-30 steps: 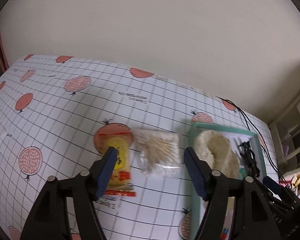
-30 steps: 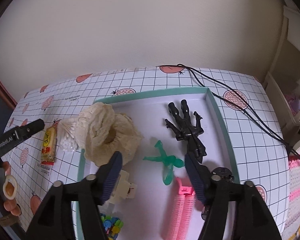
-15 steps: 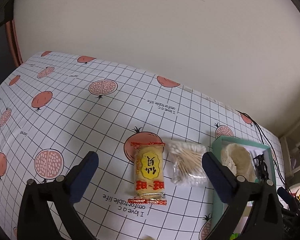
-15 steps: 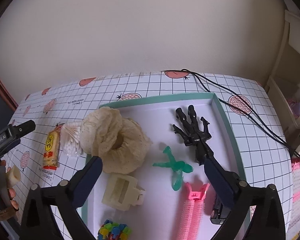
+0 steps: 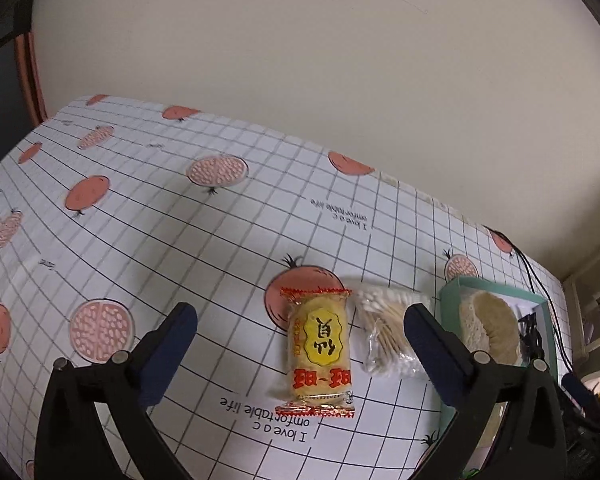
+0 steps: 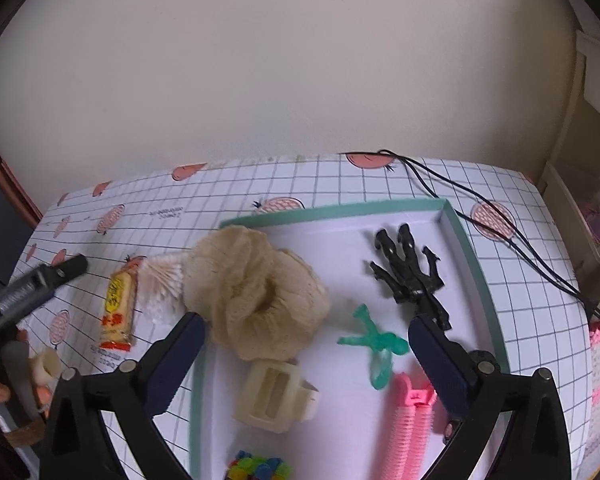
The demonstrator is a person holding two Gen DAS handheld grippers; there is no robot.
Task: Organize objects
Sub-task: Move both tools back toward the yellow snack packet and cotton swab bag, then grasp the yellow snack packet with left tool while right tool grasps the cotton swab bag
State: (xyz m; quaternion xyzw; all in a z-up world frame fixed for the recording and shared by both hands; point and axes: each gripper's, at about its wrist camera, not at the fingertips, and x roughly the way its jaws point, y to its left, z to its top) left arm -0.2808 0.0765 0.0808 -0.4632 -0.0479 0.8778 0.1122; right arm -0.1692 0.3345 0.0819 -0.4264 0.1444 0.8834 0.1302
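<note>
- The left gripper (image 5: 300, 332) hangs over the checked tablecloth (image 5: 148, 216) with its jaws spread wide and nothing between them; the snack packet (image 5: 319, 348) lies flat on the cloth just inside the gap, nearer the finger at 3 o'clock
- Touching the packet's 3 o'clock edge is the bag of cotton swabs (image 5: 388, 332), and just past that stands the teal rim of the tray (image 5: 448, 300)
- Judging by the task, the packet is the likely next pick: centre the gap on it first, shifting toward 3 o'clock only slightly, so the far finger lands between packet and swabs, not on the bag
- Come down low, since the packet is thin and its wrapper looks slippery; close across the short width, not the crimped ends
- The right gripper (image 6: 302, 340) is also wide open and empty, above the tray (image 6: 476, 264), where the beige scrunchie (image 6: 256, 292), black figure (image 6: 408, 272), green clip (image 6: 376, 344), cream clip (image 6: 274, 396) and pink roller (image 6: 410, 428) lie
- Free floor shows at the tray's 12 o'clock side, a sensible drop spot
</note>
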